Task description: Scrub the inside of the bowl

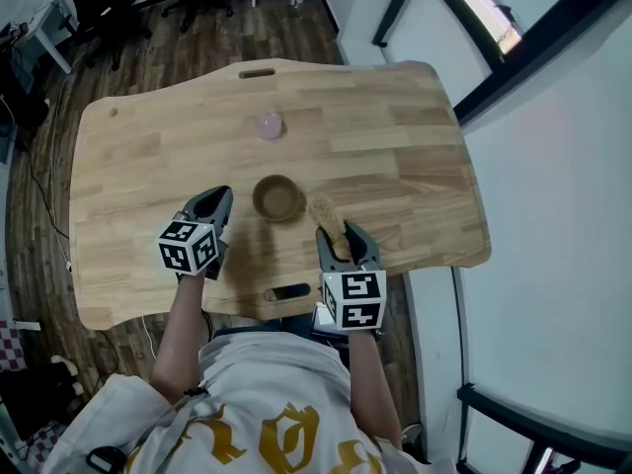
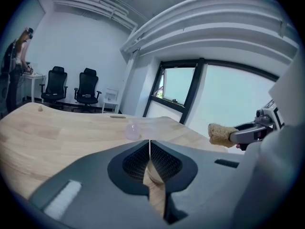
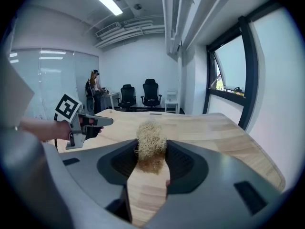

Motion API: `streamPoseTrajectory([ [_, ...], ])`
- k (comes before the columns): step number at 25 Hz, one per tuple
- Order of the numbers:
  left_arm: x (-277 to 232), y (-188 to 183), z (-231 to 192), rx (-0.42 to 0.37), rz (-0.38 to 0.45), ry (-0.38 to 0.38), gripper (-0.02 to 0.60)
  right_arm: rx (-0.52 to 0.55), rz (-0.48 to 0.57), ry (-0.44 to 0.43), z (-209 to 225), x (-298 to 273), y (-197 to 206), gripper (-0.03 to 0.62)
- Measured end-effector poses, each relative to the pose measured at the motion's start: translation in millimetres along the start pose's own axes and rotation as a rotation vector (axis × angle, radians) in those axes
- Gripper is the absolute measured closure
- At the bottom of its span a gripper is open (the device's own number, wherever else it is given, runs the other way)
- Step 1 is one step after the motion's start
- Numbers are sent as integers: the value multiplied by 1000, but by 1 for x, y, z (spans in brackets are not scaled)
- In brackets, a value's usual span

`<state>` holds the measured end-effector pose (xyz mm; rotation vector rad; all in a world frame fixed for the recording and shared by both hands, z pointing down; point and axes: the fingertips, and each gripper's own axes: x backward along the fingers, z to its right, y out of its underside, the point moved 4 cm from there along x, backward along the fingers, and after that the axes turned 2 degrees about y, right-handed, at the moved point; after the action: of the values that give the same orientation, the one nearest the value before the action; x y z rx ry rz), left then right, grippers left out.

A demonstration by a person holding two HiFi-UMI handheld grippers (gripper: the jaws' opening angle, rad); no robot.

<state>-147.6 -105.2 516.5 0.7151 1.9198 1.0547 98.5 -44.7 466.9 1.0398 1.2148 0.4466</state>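
Observation:
A brown wooden bowl (image 1: 278, 198) stands upright near the table's middle, with nothing in it. My right gripper (image 1: 338, 235) is shut on a tan fibrous scrubber (image 1: 325, 214), whose free end points at the bowl's right side, just short of the rim. In the right gripper view the scrubber (image 3: 151, 144) sticks up between the jaws of the right gripper (image 3: 151, 152). My left gripper (image 1: 221, 200) hovers left of the bowl, jaws pressed together and holding nothing. In the left gripper view the left gripper (image 2: 149, 149) hides the bowl, and the scrubber (image 2: 220, 133) shows at the right.
A small pale pink translucent object (image 1: 269, 124) lies on the wooden table (image 1: 395, 126) beyond the bowl. The table's front edge has a slot (image 1: 288, 291) close to my body. Office chairs (image 2: 71, 86) and a standing person (image 3: 93, 89) are far behind the table.

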Motion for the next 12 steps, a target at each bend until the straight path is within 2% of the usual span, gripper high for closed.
streamPoseTrajectory([
  [4, -11, 1, -12, 14, -22, -10, 588, -1, -22, -21, 7, -24, 3, 430],
  [6, -12, -2, -15, 31, -6, -6, 588, -13, -15, -24, 13, -35, 3, 430],
  [9, -10, -1, -16, 101, 20, 26, 588, -12, 6, -7, 15, -46, 6, 429],
  [12, -15, 5, -19, 147, -2, 37, 588, -6, -3, -28, 13, -55, 8, 430],
])
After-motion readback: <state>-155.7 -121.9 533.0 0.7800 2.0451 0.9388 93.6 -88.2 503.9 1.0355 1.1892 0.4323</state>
